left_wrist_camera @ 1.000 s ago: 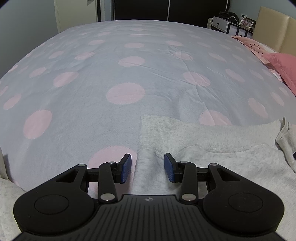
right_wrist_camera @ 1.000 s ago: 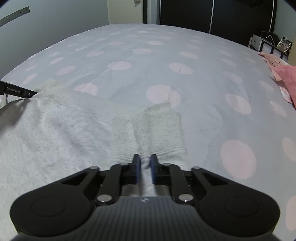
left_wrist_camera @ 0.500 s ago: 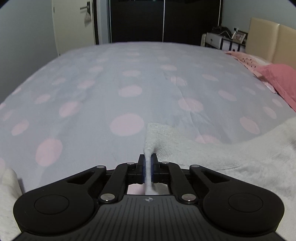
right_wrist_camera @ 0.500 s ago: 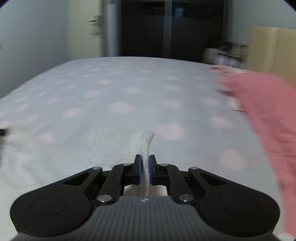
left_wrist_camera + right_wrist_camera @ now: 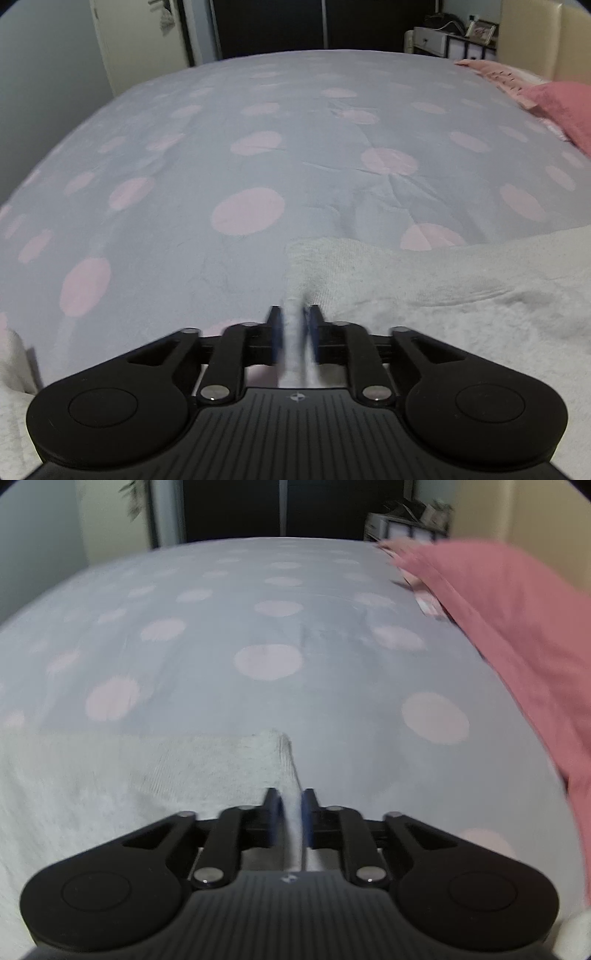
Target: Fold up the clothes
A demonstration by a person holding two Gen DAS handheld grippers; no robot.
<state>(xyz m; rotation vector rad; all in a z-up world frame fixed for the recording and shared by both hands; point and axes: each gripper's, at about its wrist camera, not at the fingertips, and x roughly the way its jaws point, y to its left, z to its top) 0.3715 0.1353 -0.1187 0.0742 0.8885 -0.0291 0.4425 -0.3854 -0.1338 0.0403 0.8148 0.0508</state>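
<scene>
Hand-held gripper left, right: two, jaws opening, one grey sweatshirt edge between each; one pink pillow.

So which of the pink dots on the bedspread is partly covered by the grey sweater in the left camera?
The pink dot at the sweater's upper edge, right of centre; its lower part is hidden under the cloth, the others show whole.

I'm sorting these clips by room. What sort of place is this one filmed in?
Most likely a bedroom. A wide bed with a grey, pink-dotted cover fills both views, pink pillows lie against a padded headboard, and a dark wardrobe stands behind.
</scene>
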